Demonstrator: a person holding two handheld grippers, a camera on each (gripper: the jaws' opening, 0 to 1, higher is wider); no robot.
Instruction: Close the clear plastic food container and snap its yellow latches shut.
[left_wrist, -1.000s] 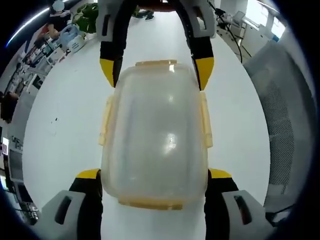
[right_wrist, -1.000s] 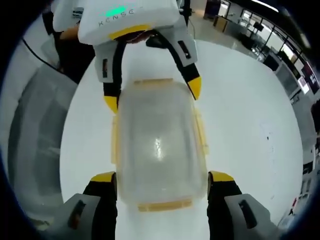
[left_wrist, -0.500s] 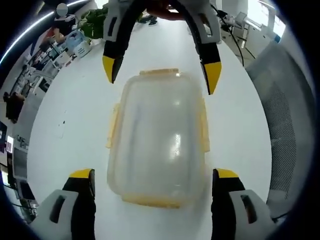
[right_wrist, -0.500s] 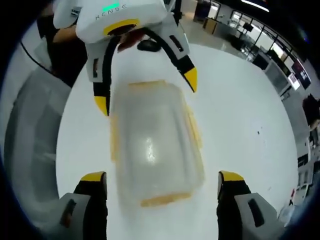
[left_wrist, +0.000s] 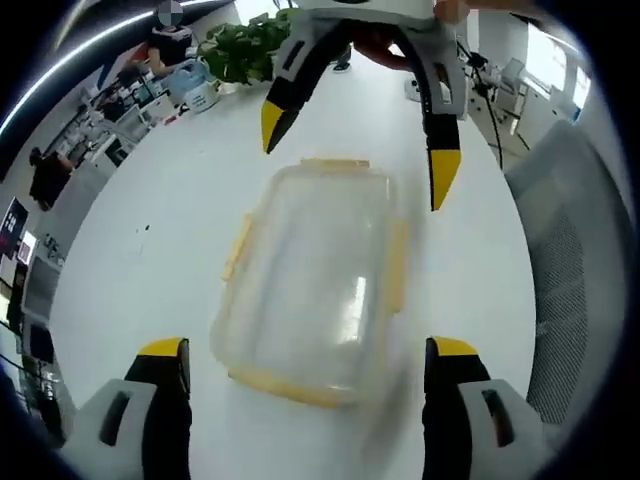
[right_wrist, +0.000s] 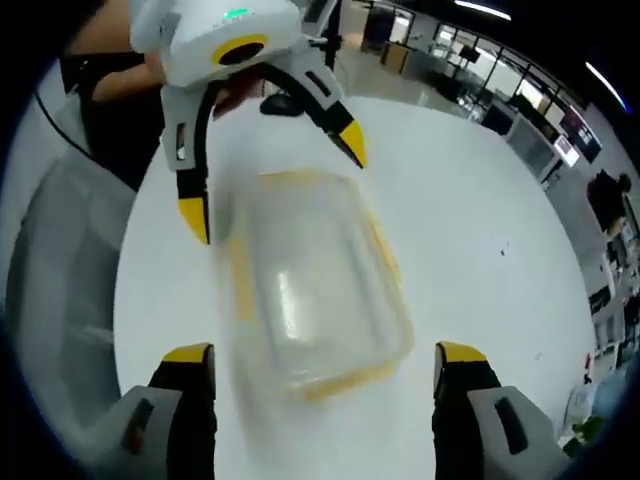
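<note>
Left gripper view: the left gripper (left_wrist: 305, 352) and right gripper (left_wrist: 352, 150) are hovering wide-jawed and empty at opposite ends of the lidded clear plastic food container (left_wrist: 310, 280), which is resting on the white table (left_wrist: 150, 260), so pressing its yellow latches (left_wrist: 237, 248) down likely comes next.

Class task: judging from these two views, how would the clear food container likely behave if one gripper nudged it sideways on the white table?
The container looks empty, so it is probably light. Its smooth plastic on the glossy table suggests it would slide or spin rather than tip, being low and wide. The thin clear walls may flex slightly if pressed.
</note>
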